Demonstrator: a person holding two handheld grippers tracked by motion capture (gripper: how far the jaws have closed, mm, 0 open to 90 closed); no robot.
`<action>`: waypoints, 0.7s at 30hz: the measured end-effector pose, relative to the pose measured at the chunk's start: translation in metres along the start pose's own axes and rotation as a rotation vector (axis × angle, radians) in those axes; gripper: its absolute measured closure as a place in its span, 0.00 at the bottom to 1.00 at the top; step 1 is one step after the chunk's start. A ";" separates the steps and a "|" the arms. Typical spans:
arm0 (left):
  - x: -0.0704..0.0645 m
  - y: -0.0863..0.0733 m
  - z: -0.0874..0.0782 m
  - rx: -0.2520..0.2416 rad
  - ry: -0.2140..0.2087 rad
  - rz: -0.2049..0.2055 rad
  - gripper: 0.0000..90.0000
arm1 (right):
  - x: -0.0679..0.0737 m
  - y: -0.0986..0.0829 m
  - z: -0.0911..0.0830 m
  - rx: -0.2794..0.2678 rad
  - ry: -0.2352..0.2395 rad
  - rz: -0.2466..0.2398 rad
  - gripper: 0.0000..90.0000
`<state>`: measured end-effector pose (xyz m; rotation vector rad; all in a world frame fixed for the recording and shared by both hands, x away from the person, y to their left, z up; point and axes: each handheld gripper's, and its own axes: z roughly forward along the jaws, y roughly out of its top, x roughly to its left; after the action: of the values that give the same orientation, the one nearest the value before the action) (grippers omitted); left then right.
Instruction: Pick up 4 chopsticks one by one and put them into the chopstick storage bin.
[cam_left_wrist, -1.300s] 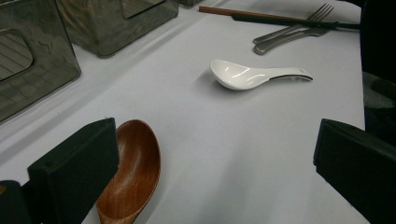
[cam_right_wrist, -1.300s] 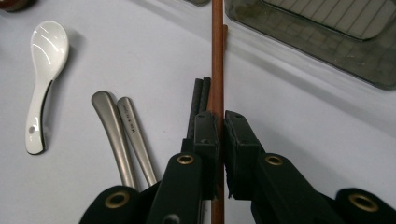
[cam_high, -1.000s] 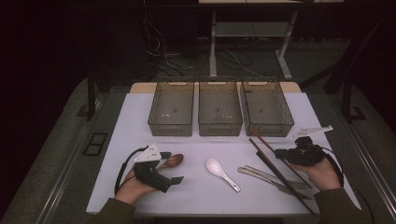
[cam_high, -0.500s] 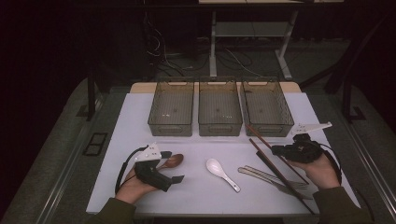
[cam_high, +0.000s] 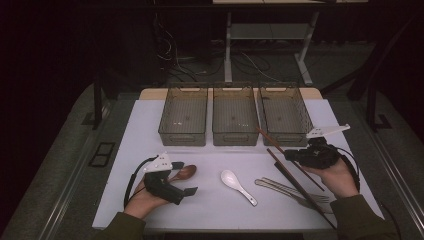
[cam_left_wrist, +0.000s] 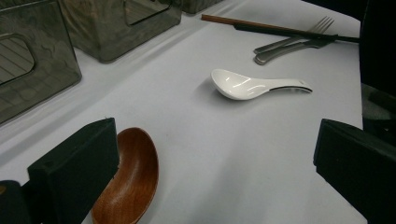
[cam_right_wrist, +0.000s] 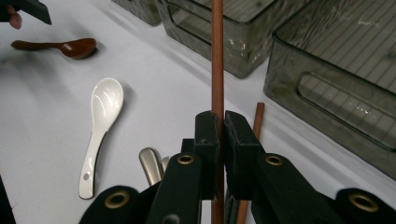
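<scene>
Presently the right hand-held gripper (cam_right_wrist: 217, 128) is clamped on a brown chopstick (cam_right_wrist: 217, 56), which runs straight up between its closed jaws.

The room is dim, and its upper left and far right parts fall into near black. A white worktop (cam_high: 150, 120) sits in the lower middle of the frame, the brightest surface there. Grey carpeted floor (cam_high: 350, 70) surrounds it on both sides and behind. At the upper middle stands a pale desk frame (cam_high: 265, 31) with a crossbar and splayed legs, and dark cables (cam_high: 185, 62) lie tangled on the floor beneath it.
</scene>
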<state>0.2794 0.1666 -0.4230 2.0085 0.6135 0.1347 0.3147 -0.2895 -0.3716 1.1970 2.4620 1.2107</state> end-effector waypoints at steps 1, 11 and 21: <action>0.000 0.000 0.000 0.000 0.001 0.000 0.00 | 0.001 0.001 0.000 -0.004 0.002 -0.003 0.93; -0.002 0.000 0.001 -0.002 0.008 -0.003 0.00 | 0.007 0.015 0.002 -0.019 0.017 -0.025 0.93; -0.003 0.001 0.001 -0.007 0.011 0.005 0.00 | 0.011 0.030 0.007 -0.012 0.020 -0.043 0.93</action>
<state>0.2772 0.1642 -0.4217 2.0035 0.6140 0.1509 0.3287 -0.2667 -0.3529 1.1288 2.4780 1.2300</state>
